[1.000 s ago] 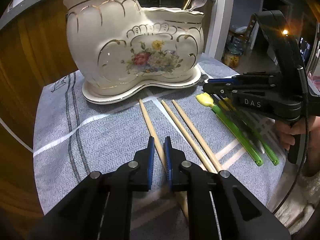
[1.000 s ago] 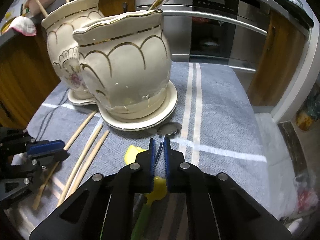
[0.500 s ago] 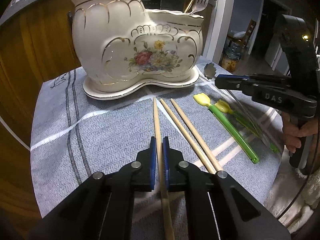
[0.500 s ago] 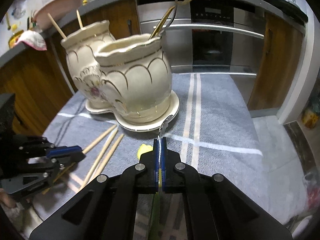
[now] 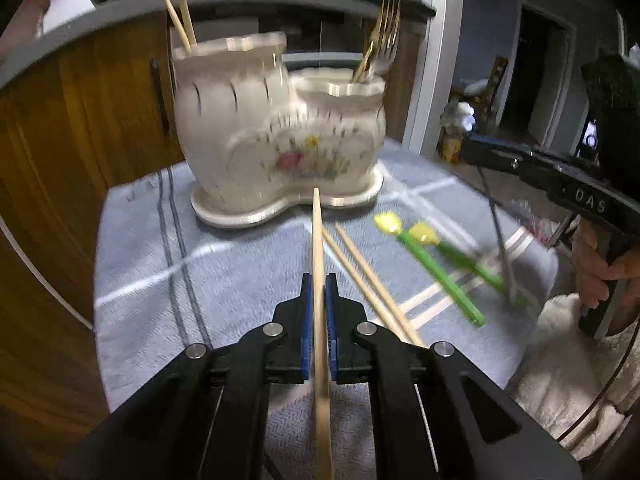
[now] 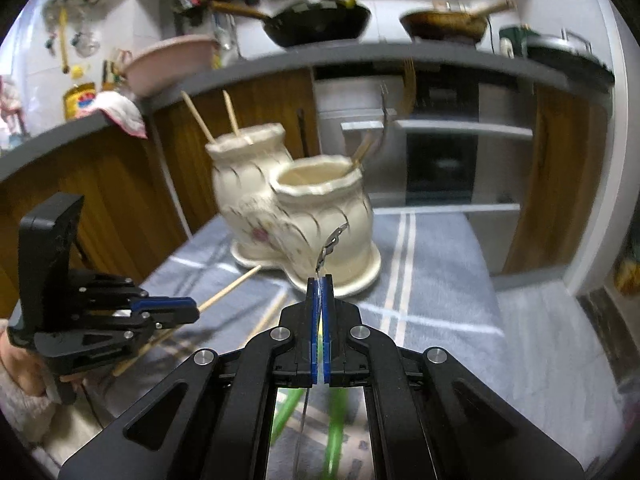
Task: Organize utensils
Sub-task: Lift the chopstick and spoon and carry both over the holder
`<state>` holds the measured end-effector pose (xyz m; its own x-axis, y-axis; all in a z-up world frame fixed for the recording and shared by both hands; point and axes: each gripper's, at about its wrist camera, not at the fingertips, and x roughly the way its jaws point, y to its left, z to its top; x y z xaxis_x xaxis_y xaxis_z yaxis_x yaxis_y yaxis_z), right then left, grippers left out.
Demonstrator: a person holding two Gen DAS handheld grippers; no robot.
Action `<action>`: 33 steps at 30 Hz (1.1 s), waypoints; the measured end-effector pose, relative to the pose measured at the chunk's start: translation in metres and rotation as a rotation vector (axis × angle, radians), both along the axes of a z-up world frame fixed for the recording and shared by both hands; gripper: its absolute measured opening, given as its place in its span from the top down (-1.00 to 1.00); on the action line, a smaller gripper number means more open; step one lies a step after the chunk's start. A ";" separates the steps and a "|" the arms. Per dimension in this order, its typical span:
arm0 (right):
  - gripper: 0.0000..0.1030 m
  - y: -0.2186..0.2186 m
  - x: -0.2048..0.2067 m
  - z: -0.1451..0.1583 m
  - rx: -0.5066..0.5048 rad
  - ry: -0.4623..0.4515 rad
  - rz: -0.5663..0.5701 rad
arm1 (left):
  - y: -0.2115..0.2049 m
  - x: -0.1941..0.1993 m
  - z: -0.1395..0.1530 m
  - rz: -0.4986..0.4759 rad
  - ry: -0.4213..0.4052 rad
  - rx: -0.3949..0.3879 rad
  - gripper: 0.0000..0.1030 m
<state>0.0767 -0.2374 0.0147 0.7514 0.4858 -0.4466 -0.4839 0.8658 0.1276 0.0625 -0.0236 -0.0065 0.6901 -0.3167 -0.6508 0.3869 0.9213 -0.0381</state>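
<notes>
**Pale wood and thin steel, each pinched in a pair of tongs**

Pale wood, smooth and round: the left gripper [image 5: 319, 312] is clenched on one chopstick [image 5: 317, 240], which runs straight forward between the blue pads and points at the ceramic holder [image 5: 280, 132]. The stick seems light and stiff, but also slippery, and it is held near its middle. I judge this a good place, because the ends then balance and it should not swing down.

The right gripper [image 6: 319, 300] is closed on a thin metal utensil [image 6: 330, 242]. Its decorated end stands up in front of the pads, and the rest hangs below, out of sight. Which kind of utensil it is, I cannot tell. It looks narrow, hard and shiny, so it may turn in the pads if the grip is loose.

The holder is glazed cream ceramic with gold lines and a flower picture, in two joined pots on a matching saucer. It is surely fragile, so utensils should go in gently. The taller pot holds two wooden sticks [image 5: 180, 12]; the lower one holds gold forks [image 5: 380, 44].

On the grey woven cloth [image 5: 160, 280] lie two more chopsticks [image 5: 368, 276], side by side, and two green plastic utensils with yellow ends [image 5: 436, 264], light and a little flexible, I suppose.
</notes>
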 end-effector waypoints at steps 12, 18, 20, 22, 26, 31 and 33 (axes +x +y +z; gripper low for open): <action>0.95 0.011 -0.030 0.046 0.031 -0.351 -0.066 | 0.023 -0.022 0.047 0.042 -0.303 -0.141 0.88; 0.95 0.018 -0.015 0.081 0.077 -0.415 -0.091 | 0.028 -0.009 0.085 0.039 -0.455 -0.211 0.88; 0.95 0.020 -0.008 0.089 0.090 -0.428 -0.102 | 0.031 -0.001 0.094 0.040 -0.494 -0.259 0.88; 0.95 0.020 0.003 0.097 0.117 -0.441 -0.118 | 0.031 0.012 0.100 0.045 -0.513 -0.290 0.88; 0.95 0.022 0.022 0.106 0.155 -0.451 -0.131 | 0.031 0.042 0.108 0.041 -0.525 -0.369 0.88; 0.95 0.018 0.046 0.111 0.207 -0.467 -0.154 | 0.028 0.067 0.119 0.038 -0.576 -0.431 0.88; 0.95 0.016 0.054 0.111 0.219 -0.466 -0.159 | 0.026 0.077 0.124 0.047 -0.593 -0.434 0.88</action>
<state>0.1310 -0.2219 0.1253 0.9175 0.3944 0.0511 -0.3977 0.9101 0.1163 0.1399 0.0023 0.1178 0.9062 -0.4227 0.0136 0.4167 0.8868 -0.1998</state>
